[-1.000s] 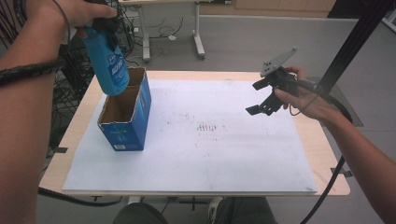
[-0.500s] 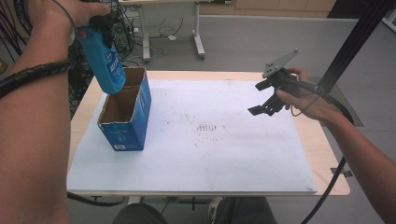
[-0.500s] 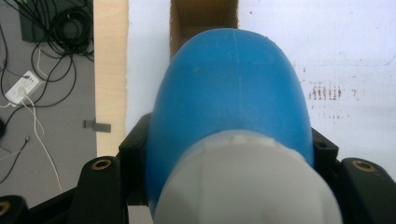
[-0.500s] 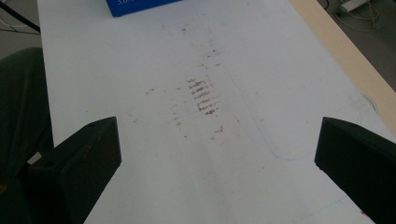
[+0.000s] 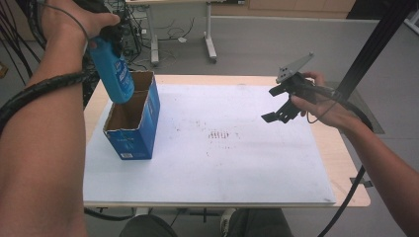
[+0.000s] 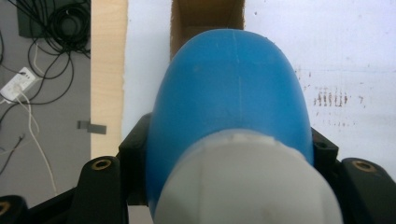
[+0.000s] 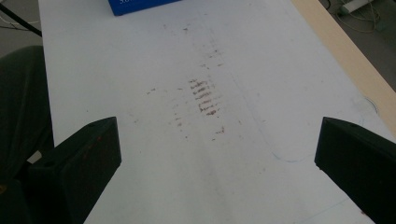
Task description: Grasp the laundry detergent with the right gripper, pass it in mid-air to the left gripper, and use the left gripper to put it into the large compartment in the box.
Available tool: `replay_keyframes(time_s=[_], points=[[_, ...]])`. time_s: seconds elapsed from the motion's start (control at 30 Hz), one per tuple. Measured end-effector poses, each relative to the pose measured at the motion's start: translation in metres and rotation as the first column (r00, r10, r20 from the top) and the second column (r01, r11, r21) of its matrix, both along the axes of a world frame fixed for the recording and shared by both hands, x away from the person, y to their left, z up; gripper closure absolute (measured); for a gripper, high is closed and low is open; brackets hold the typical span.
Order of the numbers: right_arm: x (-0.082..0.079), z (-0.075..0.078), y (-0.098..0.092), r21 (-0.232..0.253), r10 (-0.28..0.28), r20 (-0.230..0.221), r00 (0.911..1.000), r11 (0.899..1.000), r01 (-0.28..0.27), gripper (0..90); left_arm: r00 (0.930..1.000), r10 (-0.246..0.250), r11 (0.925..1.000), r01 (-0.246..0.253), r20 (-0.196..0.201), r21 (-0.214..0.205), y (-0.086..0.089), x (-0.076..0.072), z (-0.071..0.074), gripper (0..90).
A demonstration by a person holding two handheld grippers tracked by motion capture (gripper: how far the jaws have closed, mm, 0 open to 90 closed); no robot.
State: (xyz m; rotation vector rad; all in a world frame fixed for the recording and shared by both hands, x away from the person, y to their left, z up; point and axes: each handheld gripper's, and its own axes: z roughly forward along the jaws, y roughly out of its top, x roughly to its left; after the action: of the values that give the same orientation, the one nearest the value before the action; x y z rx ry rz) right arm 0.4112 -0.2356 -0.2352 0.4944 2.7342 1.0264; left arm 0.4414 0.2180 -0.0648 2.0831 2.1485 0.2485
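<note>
**Bottle hangs over open box, base first**

White-covered wooden table. Open-topped blue cardboard box stands at its left. Blue plastic bottle with grey cap hangs above box opening, long axis near vertical, slightly tilted, base down. Left gripper pinches bottle near cap. Right gripper spread, empty, well apart.

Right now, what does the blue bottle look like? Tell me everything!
The blue bottle looks like smooth plastic, with a rounded body, a label on its side and a pale grey-white cap. The left gripper clamps it near the cap end, black jaws on both sides. It hangs tilted in the air, bottom end down, just above the open cardboard box.
</note>
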Motion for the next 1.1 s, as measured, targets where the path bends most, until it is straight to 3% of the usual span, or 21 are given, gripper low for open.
replay_keyframes(time_s=[0.7,1.1], points=[[0.002,-0.002,0.008,-0.009,0.006,0.001,1.0000,1.000,-0.006,0.4,0.9997,0.015,0.9999,-0.015,-0.021,-0.004,0.012,0.005,-0.068,37.7],[0.004,-0.006,0.010,-0.025,0.006,-0.003,1.0000,1.000,-0.006,0.4,0.9995,0.006,0.9999,-0.007,-0.030,-0.011,0.014,0.007,-0.099,37.6]])
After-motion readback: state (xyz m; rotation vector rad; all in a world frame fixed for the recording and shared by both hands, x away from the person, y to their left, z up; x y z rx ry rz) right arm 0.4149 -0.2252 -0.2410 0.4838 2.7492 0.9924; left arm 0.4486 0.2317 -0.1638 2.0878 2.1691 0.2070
